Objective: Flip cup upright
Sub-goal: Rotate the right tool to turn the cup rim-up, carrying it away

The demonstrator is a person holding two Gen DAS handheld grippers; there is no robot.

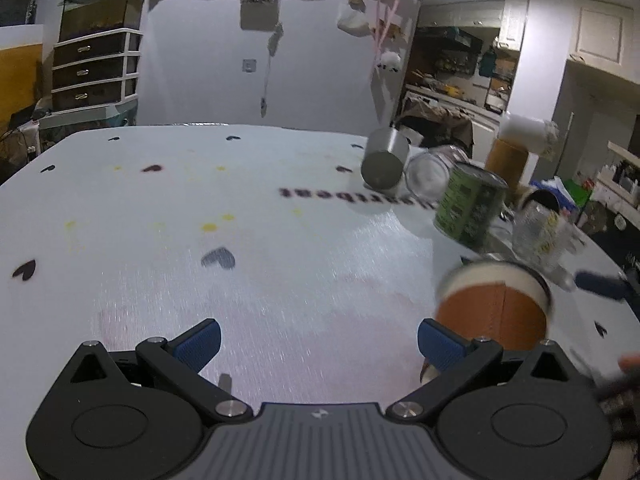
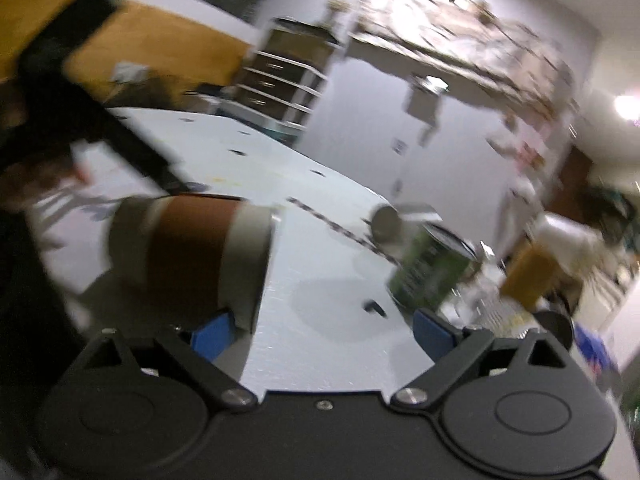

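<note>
Paper cup (image 1: 494, 308): brown sleeve with pale bands at both ends, lying on its side on the surface (image 1: 280, 248). In the left wrist view it sits just beyond the right-hand blue pad; in the right wrist view (image 2: 192, 256) it lies behind the left-hand pad, its wide mouth turned toward the green can. Blurred in both views.

Left tongs (image 1: 319, 342): spread wide, nothing between the blue pads (image 1: 200, 344). Whether the near pad touches the cup cannot be told.

Right tongs (image 2: 322, 334): spread wide, gap bare down to the surface. Contact between the left-hand pad and the cup's rim cannot be told.

Surface: pale, printed with dark hearts (image 1: 218, 258) and a line of dark lettering (image 1: 352, 196); yellow spots to the far left of the cup.

Green can (image 1: 470, 208): beyond the cup, appearing tilted, label not readable.

Clear glass (image 1: 540, 236): just right of the green can, beyond the cup.

Grey metal cylinder (image 1: 384, 160): farther back than the green can, on its side, touching a clear jar (image 1: 428, 174) also on its side.

Drawer unit (image 1: 96, 70): against the far wall, well apart from the cup, a glass tank (image 1: 100, 10) on top.
</note>
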